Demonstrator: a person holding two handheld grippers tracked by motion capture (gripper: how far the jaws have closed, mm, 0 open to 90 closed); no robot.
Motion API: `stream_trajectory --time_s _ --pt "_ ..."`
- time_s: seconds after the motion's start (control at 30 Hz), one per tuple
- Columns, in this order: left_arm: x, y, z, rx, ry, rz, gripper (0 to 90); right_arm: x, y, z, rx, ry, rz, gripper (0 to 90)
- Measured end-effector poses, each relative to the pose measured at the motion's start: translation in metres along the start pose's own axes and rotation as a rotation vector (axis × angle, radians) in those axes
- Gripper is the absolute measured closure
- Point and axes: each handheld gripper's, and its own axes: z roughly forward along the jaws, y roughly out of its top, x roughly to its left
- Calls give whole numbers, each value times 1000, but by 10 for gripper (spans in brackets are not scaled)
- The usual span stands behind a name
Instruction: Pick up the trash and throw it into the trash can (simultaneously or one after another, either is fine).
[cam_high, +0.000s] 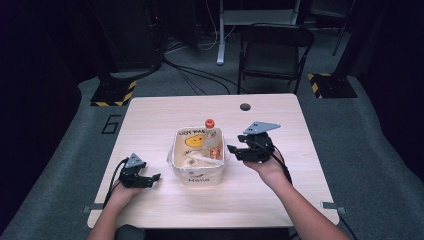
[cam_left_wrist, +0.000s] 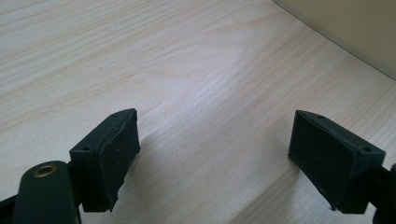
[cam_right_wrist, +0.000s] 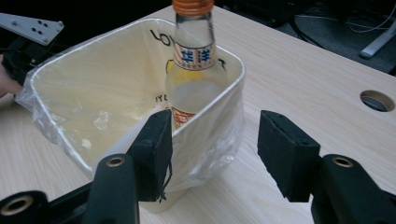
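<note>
Inside the plastic-lined cream bin (cam_high: 199, 175) at mid-table leans a clear bottle (cam_right_wrist: 192, 79) with orange cap and printed label, the empty right gripper (cam_right_wrist: 212, 156) just beside it and the left gripper (cam_left_wrist: 212, 154) well apart, both with jaws apart.

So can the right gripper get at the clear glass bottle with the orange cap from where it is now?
Probably yes. The right gripper is open beside the cream plastic-lined bin, and the clear glass bottle with the orange cap stands out above the rim, nothing between.
</note>
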Motion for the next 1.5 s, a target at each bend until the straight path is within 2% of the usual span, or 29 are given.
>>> stream_trajectory --time_s 0.33,0.8,1.0,1.27,1.5 --pt "0 0 0 0 1 0 161 -18 -19 -14 -25 -47 17 440" --pt "0 0 0 -4 2 -5 161 -43 -59 -24 -27 -100 108 438" --pt "-1 0 0 -5 2 -6 161 -51 -74 -23 -14 -132 125 436" --pt "0 0 0 -1 2 -1 161 -57 -92 -21 -5 -146 167 439" --pt "0 0 0 -5 2 -6 161 -61 -107 -17 26 -170 185 438"
